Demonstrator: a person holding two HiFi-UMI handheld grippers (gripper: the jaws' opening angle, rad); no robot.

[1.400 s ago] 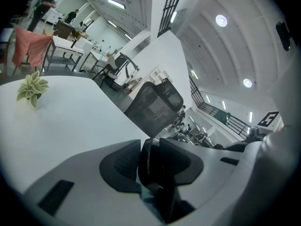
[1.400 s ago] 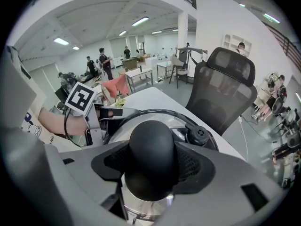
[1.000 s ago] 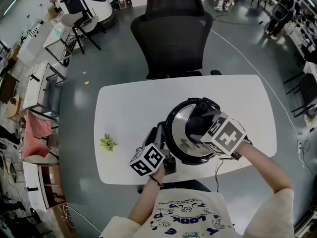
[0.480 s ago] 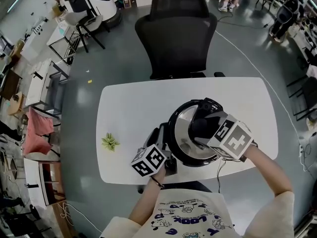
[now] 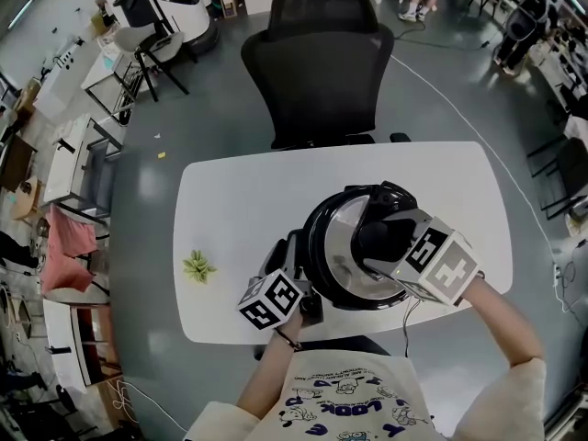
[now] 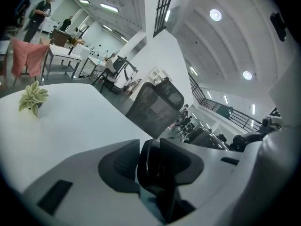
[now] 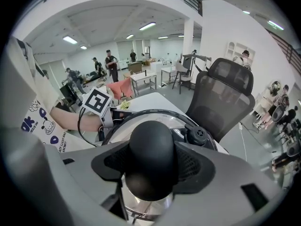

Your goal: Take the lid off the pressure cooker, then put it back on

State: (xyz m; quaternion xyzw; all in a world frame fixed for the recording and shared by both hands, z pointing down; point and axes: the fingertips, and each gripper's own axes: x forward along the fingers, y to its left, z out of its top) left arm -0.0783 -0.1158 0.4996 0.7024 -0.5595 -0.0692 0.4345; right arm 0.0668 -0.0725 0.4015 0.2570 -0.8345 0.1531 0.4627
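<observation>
Two grippers work at one pressure cooker (image 5: 317, 237), which stands close to the near edge of the white worktop (image 5: 248, 209), a little right of its middle. Wide bare room lies to its left and on its far side; the strip toward the right edge is narrower.

The left gripper (image 5: 292, 266) has its jaws closed on the cooker's black side handle (image 6: 153, 168), at the cooker's left. The right gripper (image 5: 381, 237) comes steeply from above, its jaws set wide and clamped round the one black knob (image 7: 151, 159) of the one steel lid (image 5: 342, 251). The lid lies over the cooker; whether it is seated I cannot tell.

One small green plant (image 5: 197, 266) sits alone near the left edge, well apart. One black office chair (image 5: 322, 62) stands at the far edge.
</observation>
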